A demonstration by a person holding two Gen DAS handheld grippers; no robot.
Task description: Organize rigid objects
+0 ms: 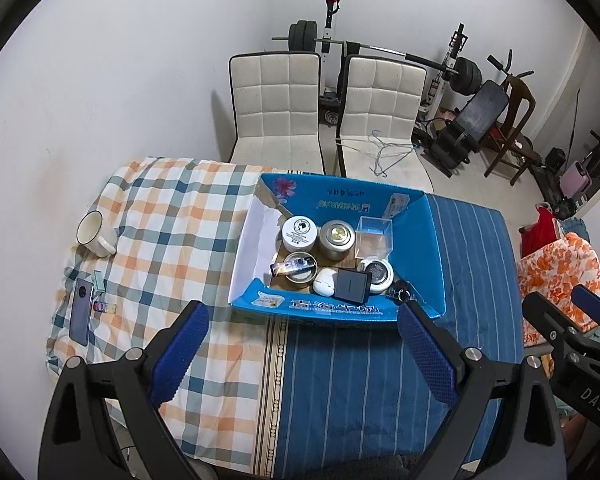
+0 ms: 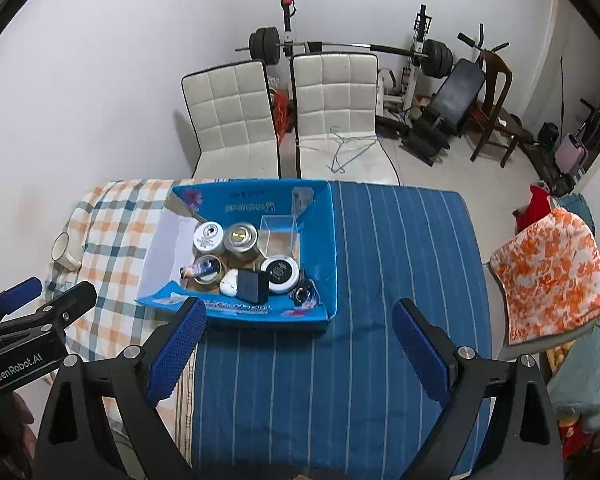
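Note:
A blue cardboard box (image 1: 432, 248) (image 2: 324, 248) sits on the cloth-covered table and holds several jars, tins, a clear cube and a black square case (image 1: 353, 285) (image 2: 252, 286). On the checked cloth at the left lie a white mug (image 1: 96, 234) (image 2: 66, 251), a grey phone (image 1: 81, 311) and a small bottle (image 1: 105, 307). My left gripper (image 1: 302, 354) is open and empty, just in front of the box. My right gripper (image 2: 296, 350) is open and empty over the blue striped cloth, right of the left one.
Two white chairs (image 1: 276, 104) (image 2: 336, 112) stand behind the table, one with wire hangers on its seat. Weight bench gear (image 1: 472, 108) fills the back right. A chair with an orange floral cloth (image 2: 548, 272) stands to the right of the table.

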